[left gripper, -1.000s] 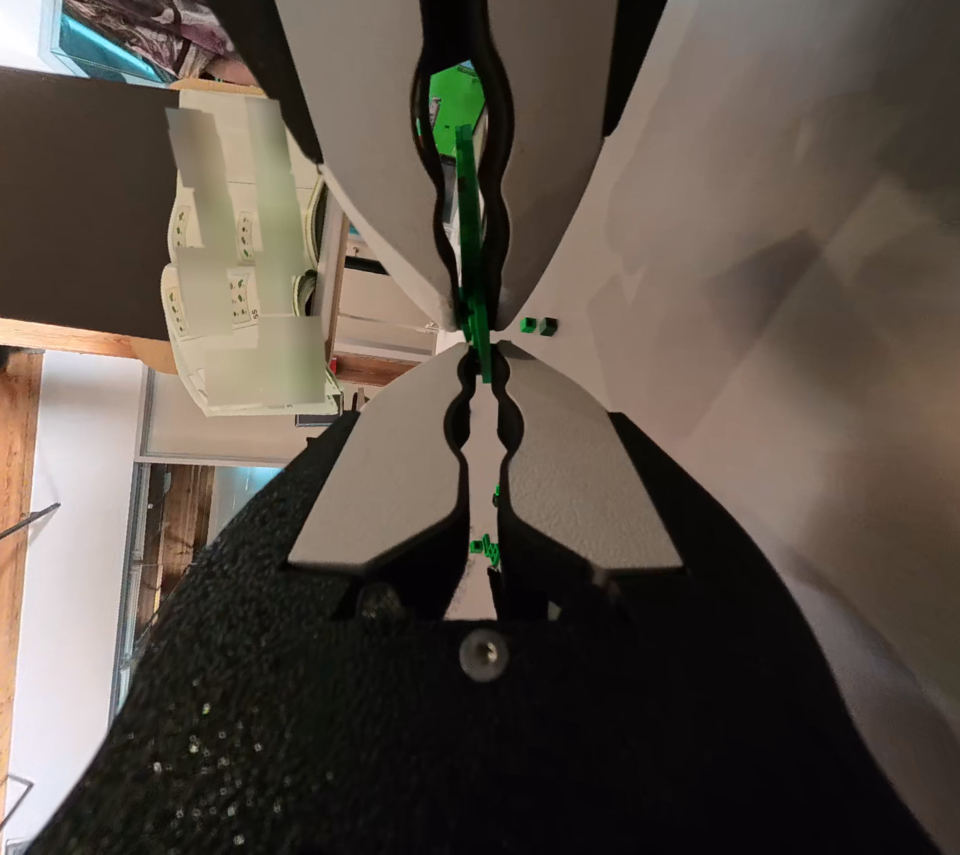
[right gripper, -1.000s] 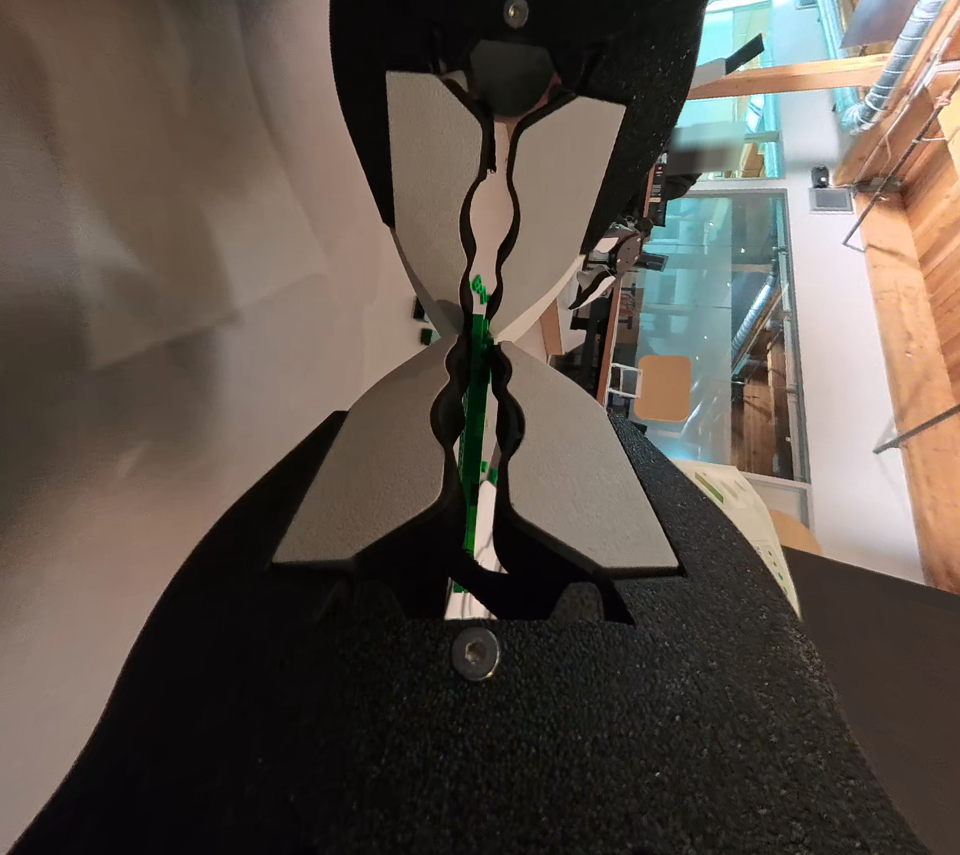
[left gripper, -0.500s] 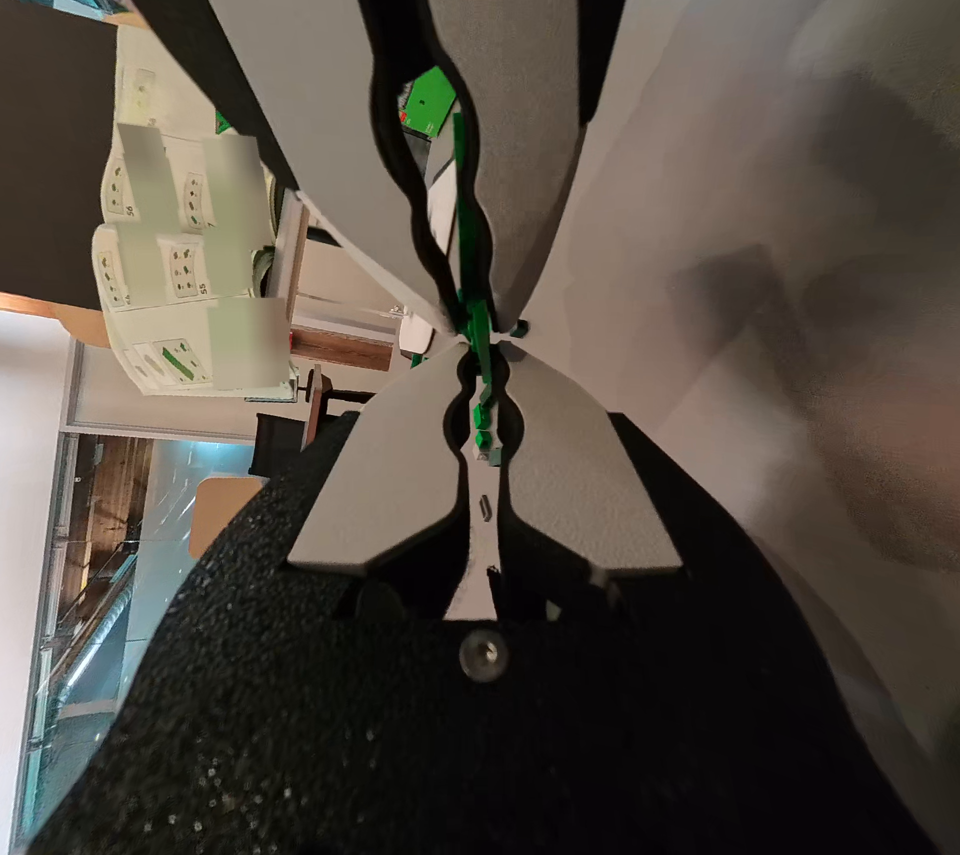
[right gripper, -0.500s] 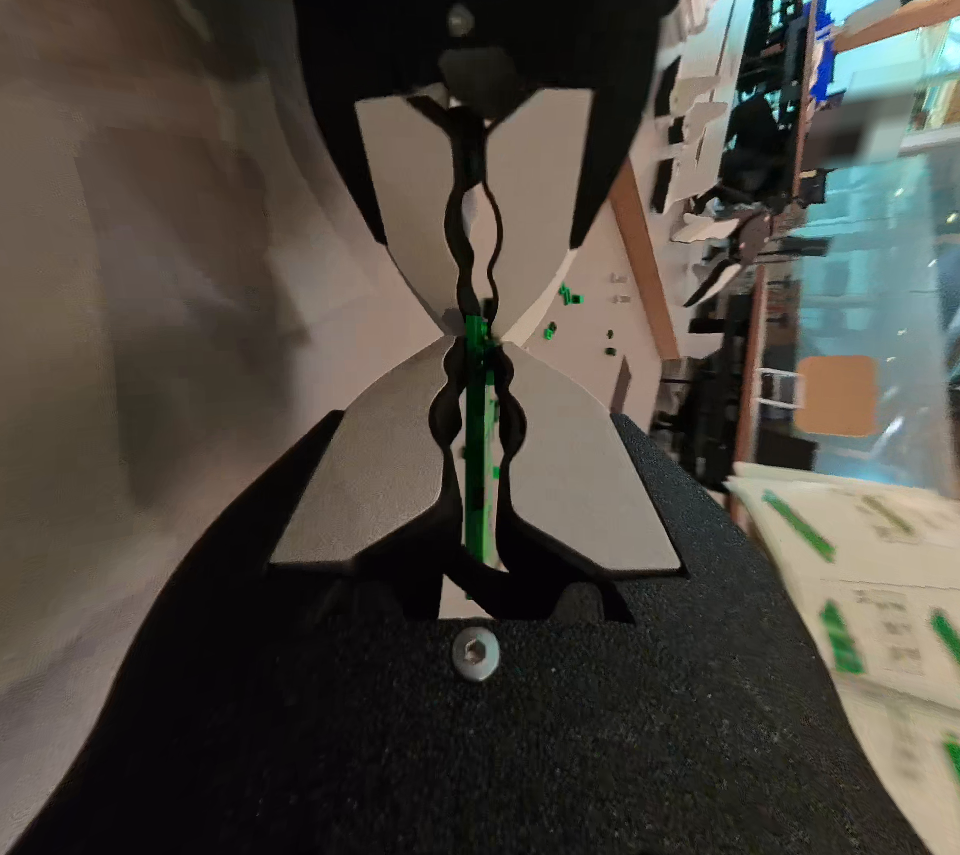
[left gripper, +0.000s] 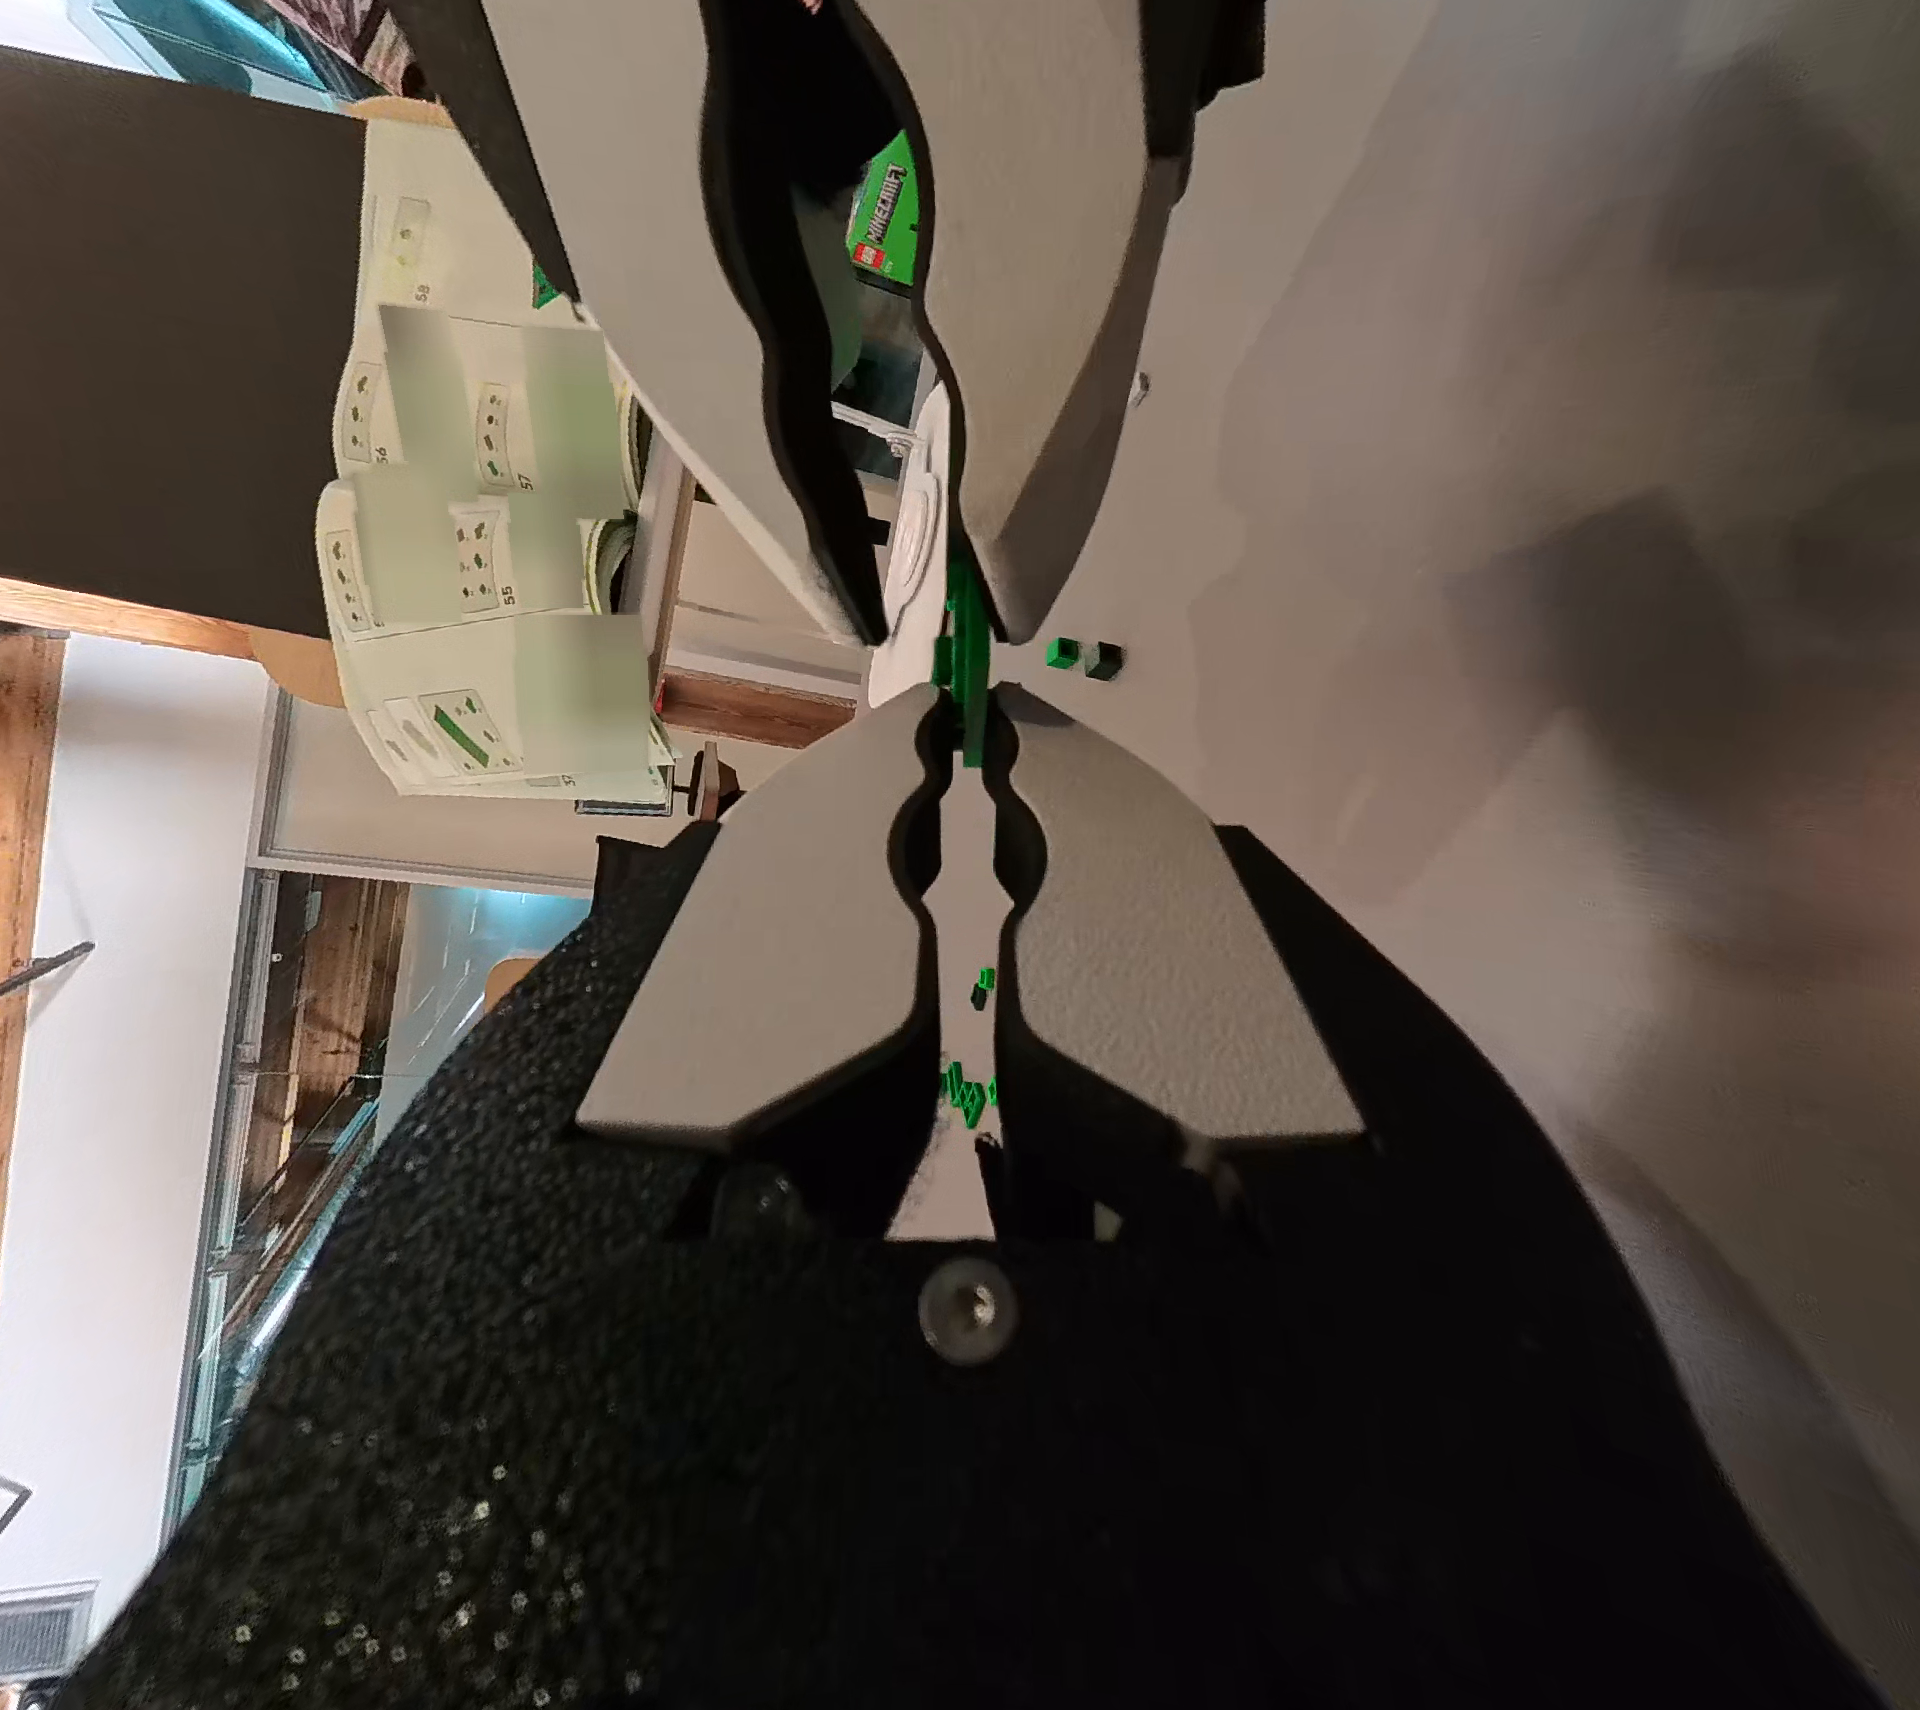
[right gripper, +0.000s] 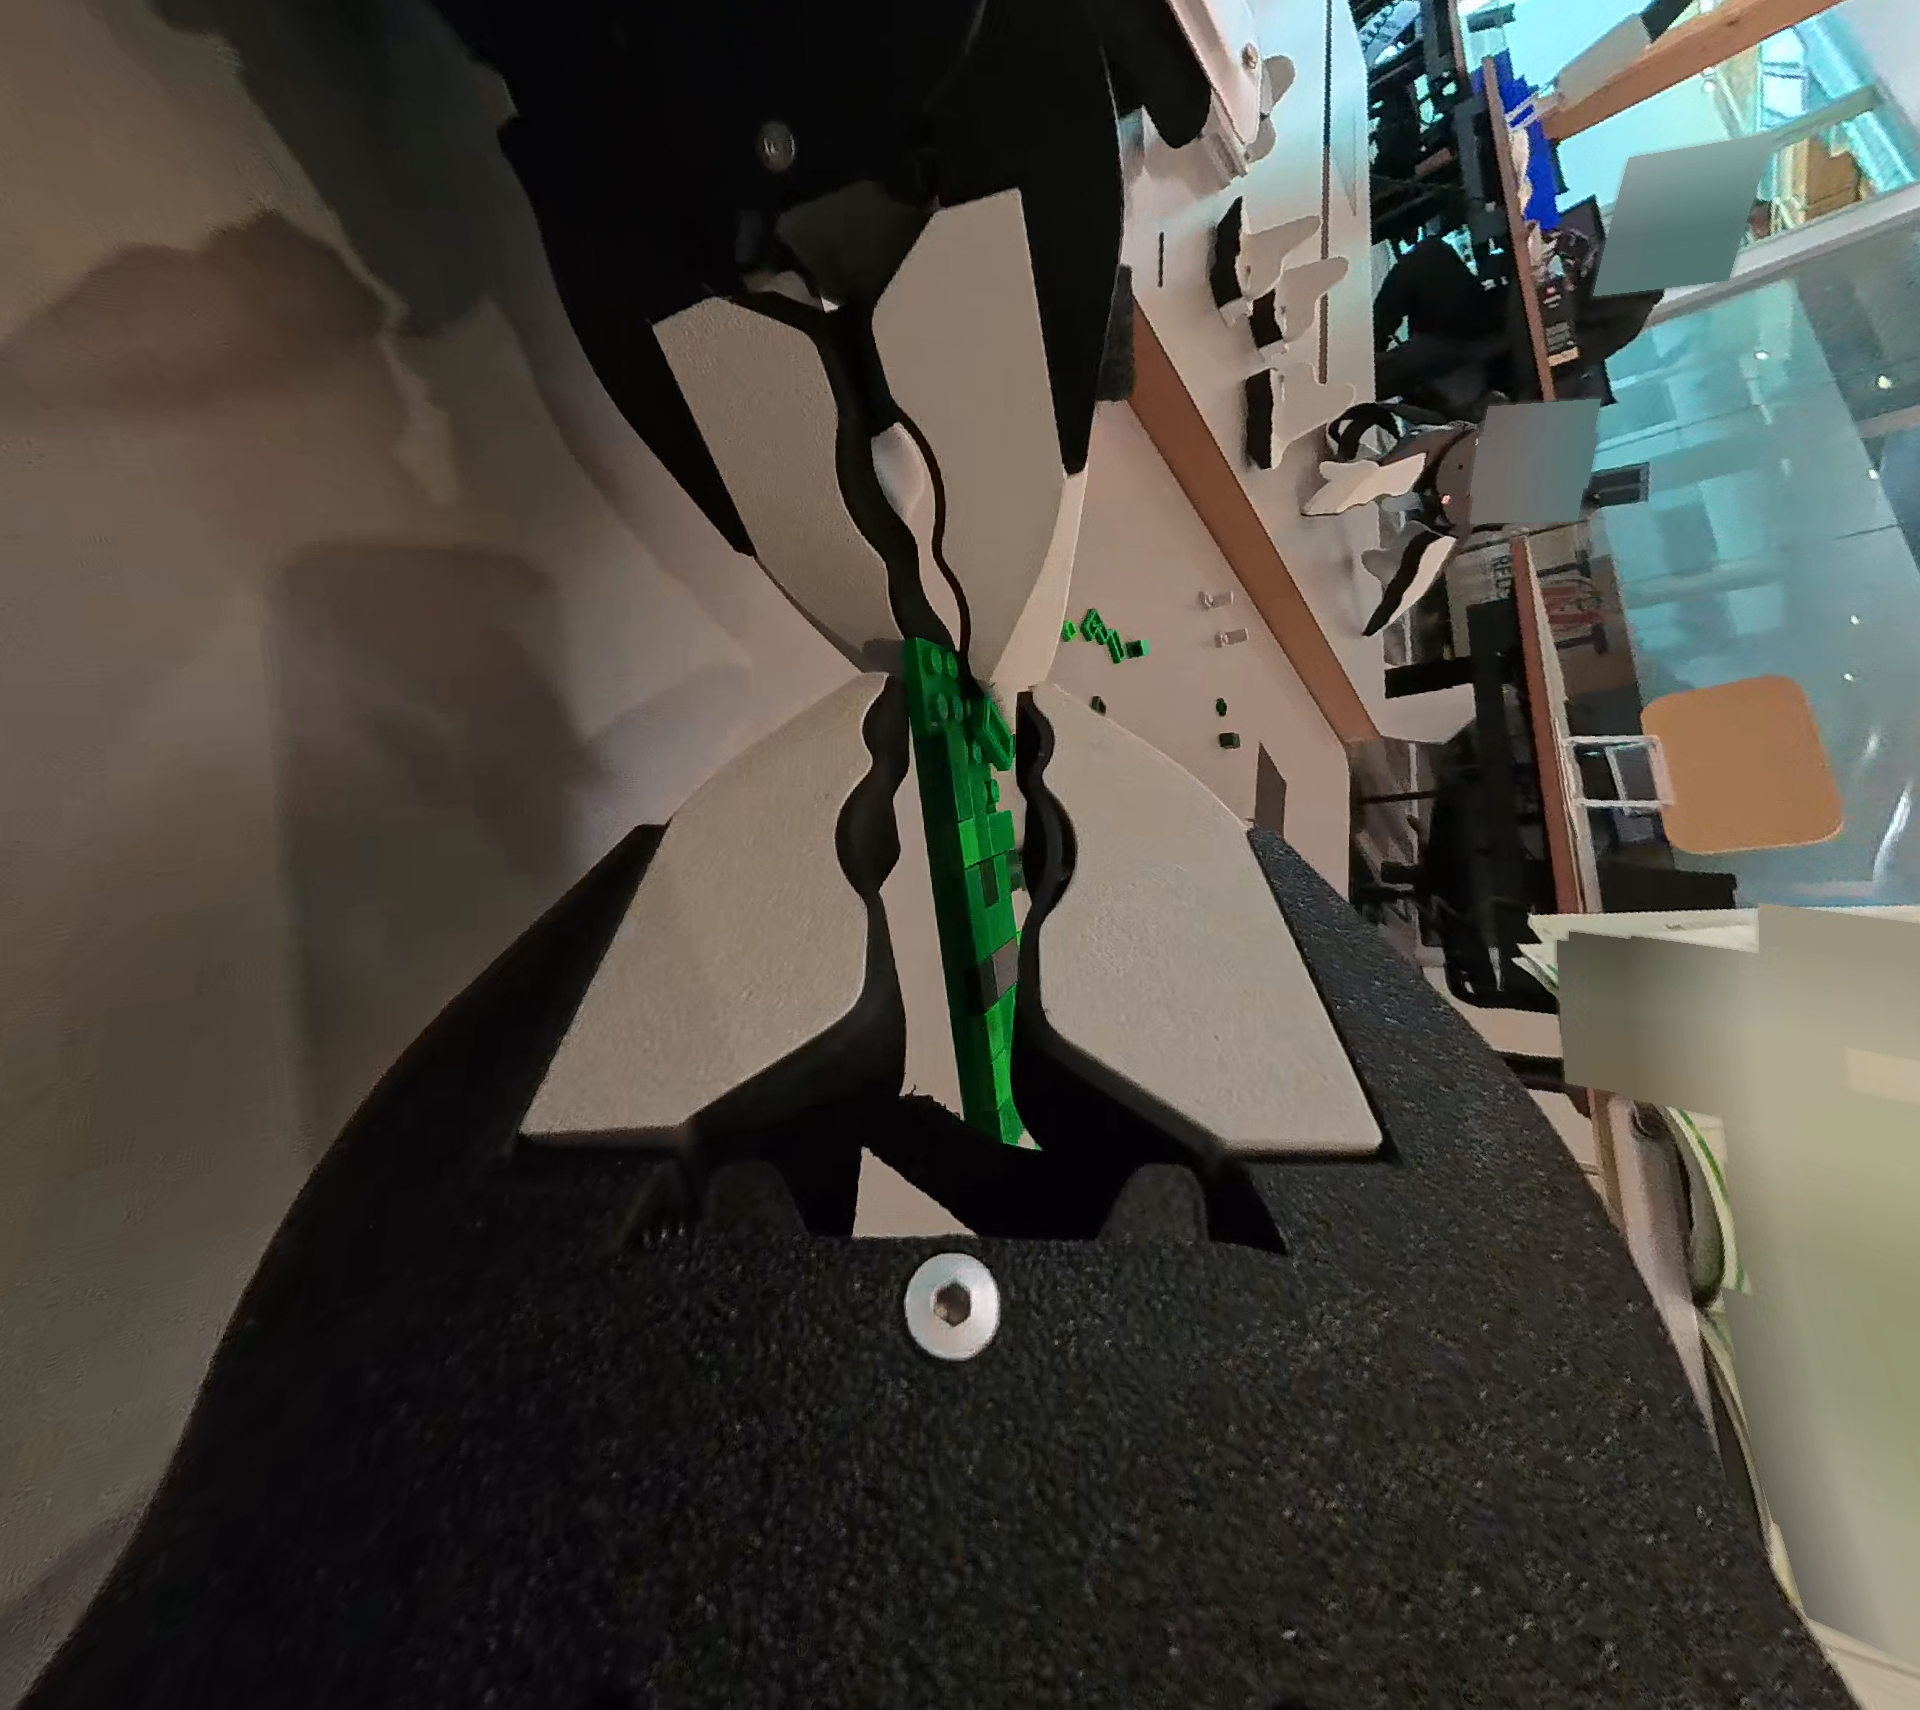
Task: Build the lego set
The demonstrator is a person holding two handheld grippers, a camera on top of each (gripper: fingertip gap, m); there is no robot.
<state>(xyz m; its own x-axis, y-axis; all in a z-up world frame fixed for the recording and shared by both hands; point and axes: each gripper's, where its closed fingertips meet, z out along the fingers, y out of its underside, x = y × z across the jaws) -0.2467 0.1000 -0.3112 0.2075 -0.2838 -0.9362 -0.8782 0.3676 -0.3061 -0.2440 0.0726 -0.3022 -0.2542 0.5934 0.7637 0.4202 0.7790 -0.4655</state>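
Left hand-held gripper (left gripper: 968, 710) is closed on one end of a flat green studded lego plate (right gripper: 971, 881). At 12 o'clock, tip to tip, the right hand-held gripper (right gripper: 951, 704) stands narrowly parted around it. Small loose green bricks (right gripper: 1103, 634) lie on the white worktop (right gripper: 1195, 684) at 1 o'clock.

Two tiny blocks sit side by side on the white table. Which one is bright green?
The small bright green cube, nearer the hand-held gripper tips; its neighbour, the small dark cube, looks almost black.

Bright window daylight; soft tabletop shadows; blurred, fisheye-warped edges.
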